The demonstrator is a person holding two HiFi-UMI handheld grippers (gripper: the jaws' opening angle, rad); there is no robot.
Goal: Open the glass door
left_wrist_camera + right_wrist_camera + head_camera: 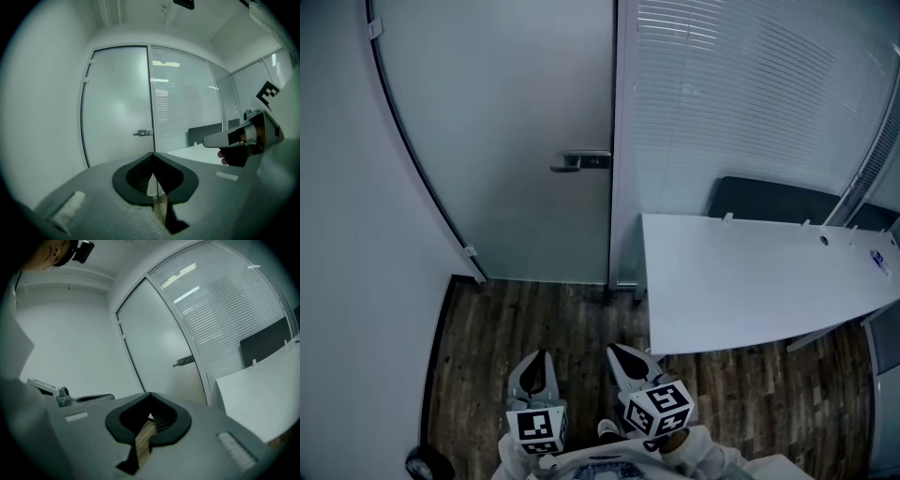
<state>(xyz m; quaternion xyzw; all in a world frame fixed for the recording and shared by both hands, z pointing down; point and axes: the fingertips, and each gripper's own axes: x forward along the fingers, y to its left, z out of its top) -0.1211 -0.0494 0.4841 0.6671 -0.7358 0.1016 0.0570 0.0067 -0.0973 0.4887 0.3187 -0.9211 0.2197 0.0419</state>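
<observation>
A frosted glass door [506, 141] stands closed in its pale frame at the end of a narrow office entry. Its metal lever handle [581, 161] lies level at the door's right edge, just beside a glass partition with white slatted blinds [750, 94]. The person's two grippers are low in the head view, side by side over the dark wood-plank floor [534, 309] and well apart from the door. The left gripper [541, 355] has its jaws pressed together with nothing between them, tips aimed at the door. The right gripper [615, 349], just beside it, is likewise closed and empty. A white table [750, 272] runs along the partition to the right of both grippers, and the door sits to its left. In the left gripper view the handle [143, 133] appears above the closed jaws, untouched.
</observation>
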